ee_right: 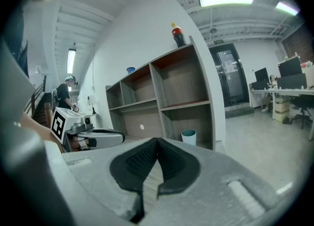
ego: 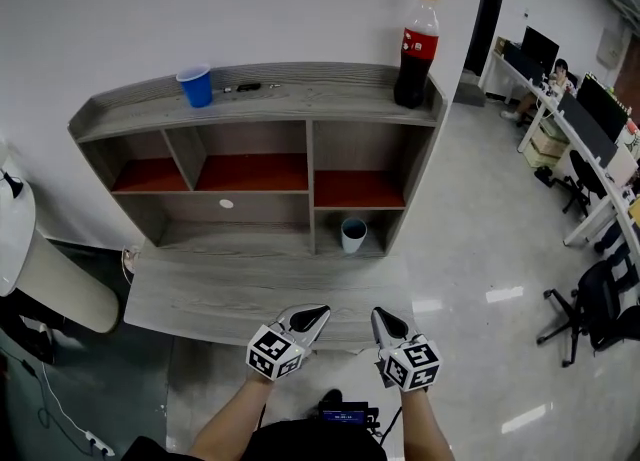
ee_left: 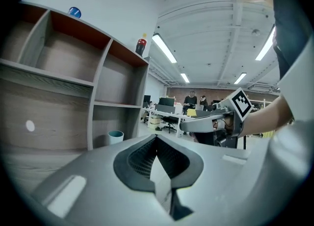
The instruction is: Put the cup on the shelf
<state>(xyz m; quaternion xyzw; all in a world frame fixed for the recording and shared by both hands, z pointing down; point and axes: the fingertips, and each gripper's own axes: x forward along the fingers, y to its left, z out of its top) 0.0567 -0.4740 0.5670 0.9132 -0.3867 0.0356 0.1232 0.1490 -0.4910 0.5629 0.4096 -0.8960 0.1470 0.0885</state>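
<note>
The upright cup (ego: 353, 235) sits far ahead of the clenched, empty right hand-held gripper (ego: 384, 320), farther from the clenched left hand-held gripper (ego: 315, 317).

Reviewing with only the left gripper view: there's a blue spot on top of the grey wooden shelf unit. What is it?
Observer: A blue plastic cup, upright near the left end of the grey wooden shelf unit's top board.
Operator: Do the right tongs hold anything?
Observer: No, the right tongs are shut with nothing between them.
Operator: Anything next to that cup?
Observer: Small dark items lie beside it, toward the board's middle; too small to identify.
</note>
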